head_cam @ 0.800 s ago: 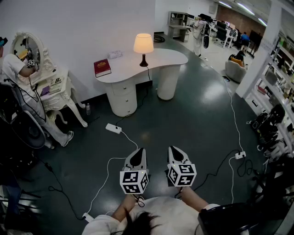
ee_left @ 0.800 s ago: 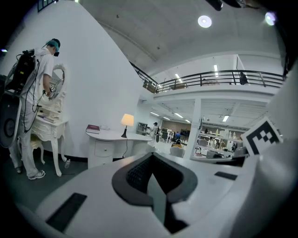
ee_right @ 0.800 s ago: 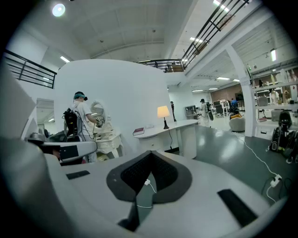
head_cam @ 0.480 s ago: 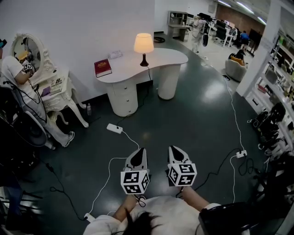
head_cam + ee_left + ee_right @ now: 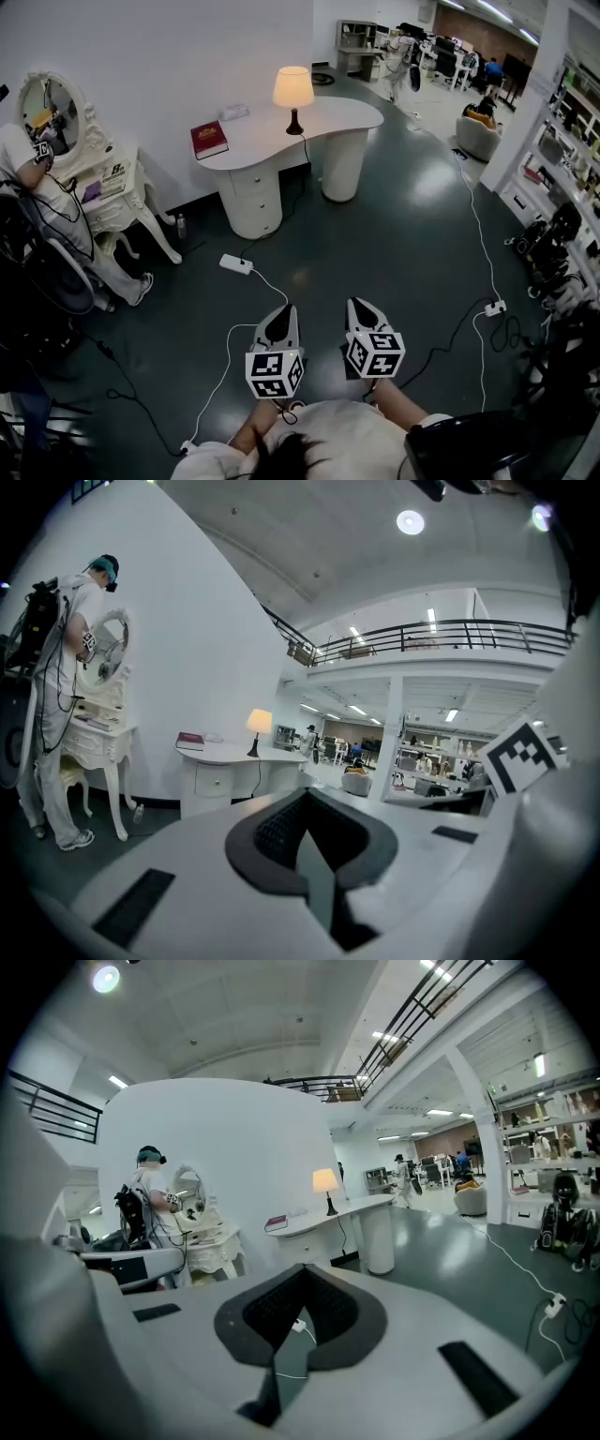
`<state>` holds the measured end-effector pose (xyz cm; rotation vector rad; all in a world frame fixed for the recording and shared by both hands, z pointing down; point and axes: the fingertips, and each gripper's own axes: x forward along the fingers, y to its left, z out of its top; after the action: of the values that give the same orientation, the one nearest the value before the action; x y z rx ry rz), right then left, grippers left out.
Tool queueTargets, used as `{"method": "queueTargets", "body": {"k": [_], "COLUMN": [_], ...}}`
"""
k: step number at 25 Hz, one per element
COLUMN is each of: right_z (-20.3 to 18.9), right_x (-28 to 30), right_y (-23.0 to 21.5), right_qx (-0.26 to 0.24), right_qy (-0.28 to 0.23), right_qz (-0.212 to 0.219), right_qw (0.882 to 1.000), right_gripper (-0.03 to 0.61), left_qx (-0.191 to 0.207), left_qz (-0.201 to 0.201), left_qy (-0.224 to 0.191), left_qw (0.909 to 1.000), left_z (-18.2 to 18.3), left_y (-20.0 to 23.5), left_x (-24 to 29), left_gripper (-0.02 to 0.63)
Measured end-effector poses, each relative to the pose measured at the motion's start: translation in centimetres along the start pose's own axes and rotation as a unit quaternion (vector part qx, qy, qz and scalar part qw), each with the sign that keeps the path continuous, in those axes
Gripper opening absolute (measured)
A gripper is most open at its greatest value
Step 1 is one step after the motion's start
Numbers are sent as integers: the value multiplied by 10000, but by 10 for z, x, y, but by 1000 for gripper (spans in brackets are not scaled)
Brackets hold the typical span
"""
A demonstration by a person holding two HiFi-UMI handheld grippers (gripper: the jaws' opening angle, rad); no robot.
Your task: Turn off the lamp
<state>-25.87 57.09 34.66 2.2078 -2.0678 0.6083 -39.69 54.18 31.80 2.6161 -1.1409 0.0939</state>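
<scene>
The lamp [image 5: 293, 89] is lit: a cream shade on a dark base, standing on the white curved desk [image 5: 328, 120] against the far wall. Both gripper views show it small and far ahead, the lamp [image 5: 257, 722] left of centre and the lamp [image 5: 324, 1181] just above the jaws. My left gripper [image 5: 284, 308] and right gripper [image 5: 359, 305] hang side by side close to my body, over the dark floor, well short of the desk. Both point towards it. Left gripper [image 5: 305, 795] and right gripper [image 5: 302, 1269] are shut with nothing in them.
A red book [image 5: 208, 139] lies on the desk's left end. A white power strip [image 5: 235, 264] and its cables lie on the floor between me and the desk, another strip [image 5: 494, 307] to the right. A person [image 5: 21, 155] stands at a white vanity table [image 5: 117, 183] on the left.
Both grippers hold their place and stay shut. The person at the vanity has drifted slightly towards the left edge of the head view.
</scene>
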Motion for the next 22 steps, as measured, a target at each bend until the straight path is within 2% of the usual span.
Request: {"method": "queueTargets", "body": {"k": [6,12,18,22], "right_z": [-11,-16,-3,19], "right_x": [11,17,61,94], "right_y": [-1,-29,-43,-56], "right_qx": [177,316,323,256], "right_qy": [56,135,143,115], "right_qz": [-299,-656,-574,-385], "right_qw": [9994,9973,9977,9989], "right_gripper": [-2,-2,-2,-2], "left_qx": [-38,-101,-105,-74], "left_qz": [-162,-215,-160,-81], "left_qy": [128,326,346,310], "left_qw": [9998,9992,9992,9995], "left_z": [-5,-18,-14,-3], "left_y": [29,35,44,42], "left_x": [9,30,75,113], "left_gripper": [8,8,8,8]}}
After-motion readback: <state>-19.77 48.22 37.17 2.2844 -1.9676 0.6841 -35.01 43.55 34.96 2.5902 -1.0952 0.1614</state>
